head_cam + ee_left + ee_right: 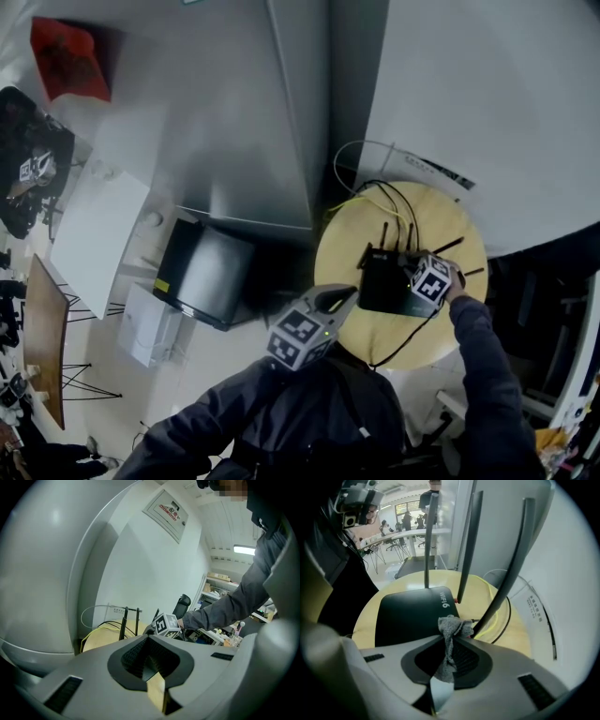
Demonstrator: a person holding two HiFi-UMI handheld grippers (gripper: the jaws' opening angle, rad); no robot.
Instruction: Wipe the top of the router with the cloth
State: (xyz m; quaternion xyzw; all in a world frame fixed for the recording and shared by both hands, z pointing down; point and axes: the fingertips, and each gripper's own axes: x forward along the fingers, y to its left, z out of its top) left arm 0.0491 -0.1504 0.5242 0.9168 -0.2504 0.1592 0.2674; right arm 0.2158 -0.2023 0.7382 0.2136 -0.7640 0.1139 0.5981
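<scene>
my right gripper [449, 641] has its fingers pinching a small grey cloth [451, 632]. the cloth runs up between the fingers, and its bunched end pokes out past the tips. that end rests on the top of the black router [410, 613], at the rear corner just beside the white "wifi6" print (right by the foot of one antenna). three black antennas [469, 541] stand up along the router's back edge, one of them leaning across in front of me.

from the head view, the router [382, 281] sits near the middle of a round pale-wood tabletop [459, 220]. my right gripper [412, 281] is over its right side, marker cube up. a yellow cable [361, 202] and black cables [398, 202] trail off the back of the router across the wood.

my left gripper [345, 298] hangs off the near-left rim of the tabletop, apart from the router and touching nothing. in the left gripper view, its fingers [157, 651] are pressed together with nothing between them. past them i see the tabletop [105, 637], two antennas [125, 623] and my right gripper's cube [166, 624].
</scene>
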